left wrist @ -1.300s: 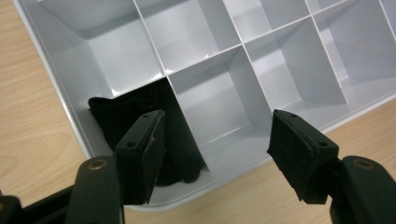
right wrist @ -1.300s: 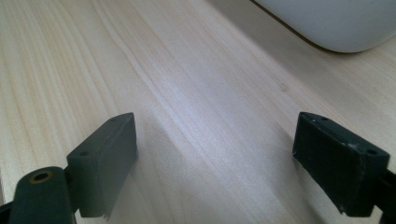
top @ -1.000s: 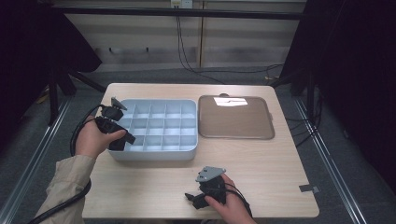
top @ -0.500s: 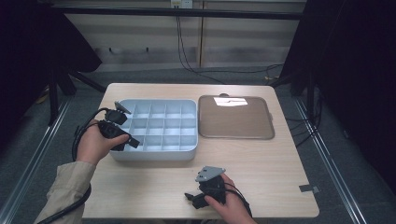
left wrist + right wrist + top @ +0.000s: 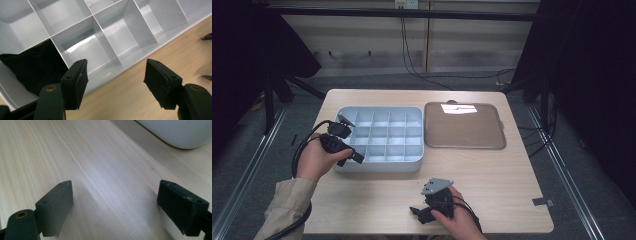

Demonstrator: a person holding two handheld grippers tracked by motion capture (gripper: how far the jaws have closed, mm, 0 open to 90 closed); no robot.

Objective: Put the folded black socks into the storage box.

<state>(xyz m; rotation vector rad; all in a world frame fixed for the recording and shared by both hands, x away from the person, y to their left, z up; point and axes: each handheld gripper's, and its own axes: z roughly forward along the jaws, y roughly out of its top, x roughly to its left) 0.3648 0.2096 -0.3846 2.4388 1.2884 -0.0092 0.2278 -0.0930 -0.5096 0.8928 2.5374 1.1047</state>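
My left gripper (image 5: 343, 150): black, jaw pads matte black. Compartment tray (image 5: 384, 162): pale blue-grey plastic, glossy white glare on the dividers. Black cloth (image 5: 35, 66) in one corner cell. Table (image 5: 492, 175): light wood, fine straight grain. Flat tray (image 5: 464, 125): brown-grey, paler rim. My right gripper (image 5: 424, 212): black, grey plate on top.

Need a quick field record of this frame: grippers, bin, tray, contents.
left gripper: open, nothing between the jaws, at the near left corner of the compartment box
right gripper: open, low over bare table, near edge
compartment box: light blue-grey, divided into a grid of cells
box contents: black cloth-like item in one cell by the left gripper
tray: brown, right of the box
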